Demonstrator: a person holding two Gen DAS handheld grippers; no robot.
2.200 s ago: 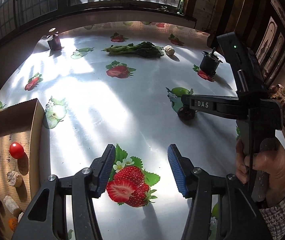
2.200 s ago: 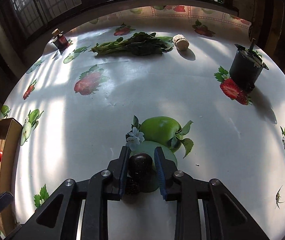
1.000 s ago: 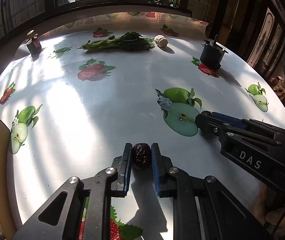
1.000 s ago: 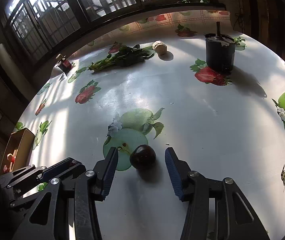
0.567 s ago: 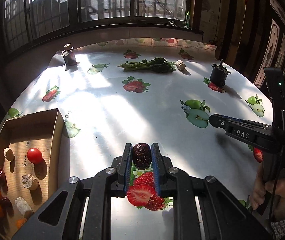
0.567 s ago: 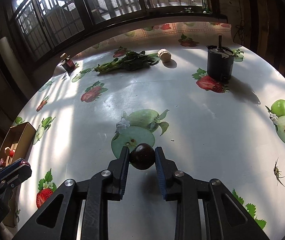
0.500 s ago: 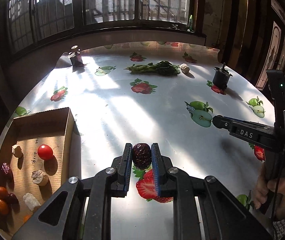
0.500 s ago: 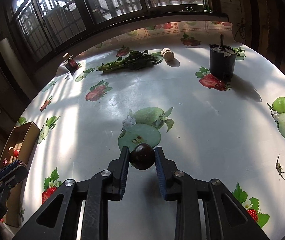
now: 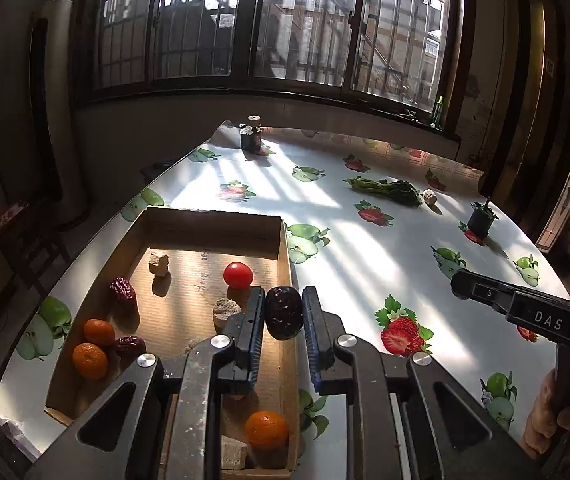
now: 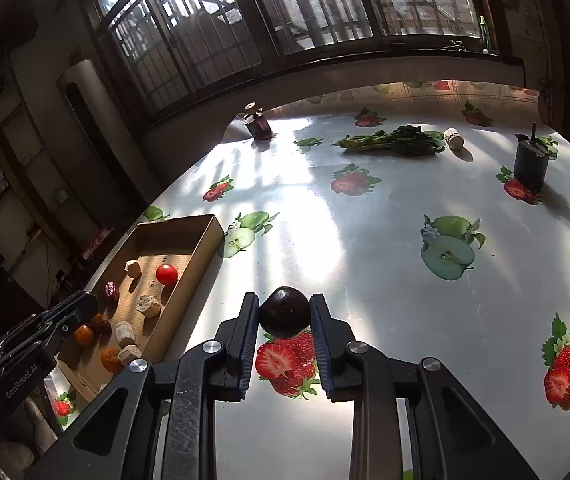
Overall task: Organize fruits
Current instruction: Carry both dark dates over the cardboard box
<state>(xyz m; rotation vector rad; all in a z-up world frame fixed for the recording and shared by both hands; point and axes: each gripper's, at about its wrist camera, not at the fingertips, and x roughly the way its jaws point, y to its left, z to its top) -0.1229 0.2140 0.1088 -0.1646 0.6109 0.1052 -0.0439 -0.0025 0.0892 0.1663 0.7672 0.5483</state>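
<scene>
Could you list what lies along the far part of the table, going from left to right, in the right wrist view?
Small dark red bottle with a pale stopper → bunch of dark green leafy vegetables → pale cork-like lump → black cylindrical pot with a stick in it.

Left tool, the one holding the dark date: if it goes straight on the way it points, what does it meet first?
Probably the cardboard tray, near its right wall beside the red tomato. The left tool grips the date over it; depth is unclear.
</scene>
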